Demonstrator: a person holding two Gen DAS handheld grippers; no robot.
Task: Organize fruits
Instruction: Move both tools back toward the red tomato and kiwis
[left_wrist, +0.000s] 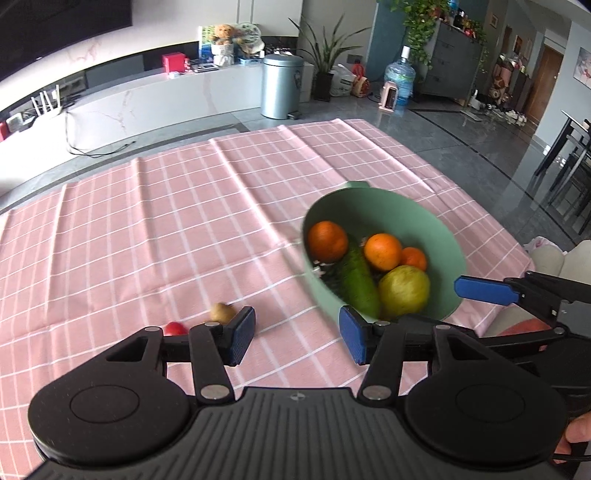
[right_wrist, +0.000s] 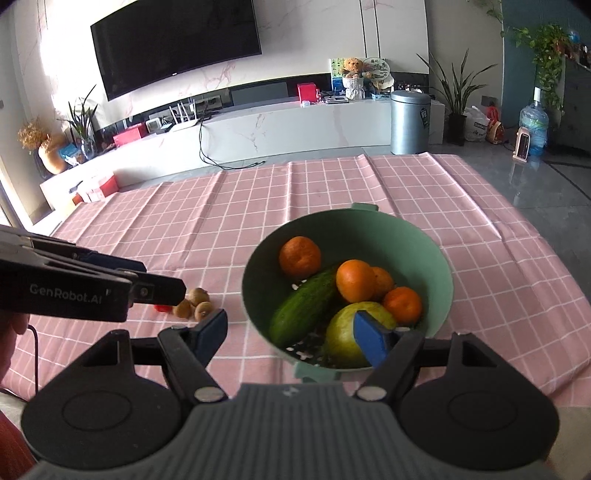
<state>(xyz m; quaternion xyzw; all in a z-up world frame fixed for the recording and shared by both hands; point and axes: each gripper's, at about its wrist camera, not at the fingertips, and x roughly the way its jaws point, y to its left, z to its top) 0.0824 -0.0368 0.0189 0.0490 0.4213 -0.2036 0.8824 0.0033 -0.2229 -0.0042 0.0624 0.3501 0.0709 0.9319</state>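
A green bowl (right_wrist: 439, 280) is sitting on the pink checked tablecloth (right_wrist: 258, 206), holding oranges (right_wrist: 300, 257), a cucumber (right_wrist: 304, 310) and a yellow-green apple (right_wrist: 343, 336); left gripper (left_wrist: 297, 334) and right gripper (right_wrist: 291, 332) are hanging open, empty, beside the bowl

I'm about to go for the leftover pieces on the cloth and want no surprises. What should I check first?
1. Left gripper empty, jaws apart: ok.
2. Right gripper empty, jaws apart: ok.
3. Green bowl upright on the tablecloth: ok.
4. Oranges, cucumber and yellow-green fruit inside the bowl: ok.
5. All produce in the bowl: not ok; brown fruits and a small red item lie on the cloth beside it.
6. What the red item is: cannot tell.
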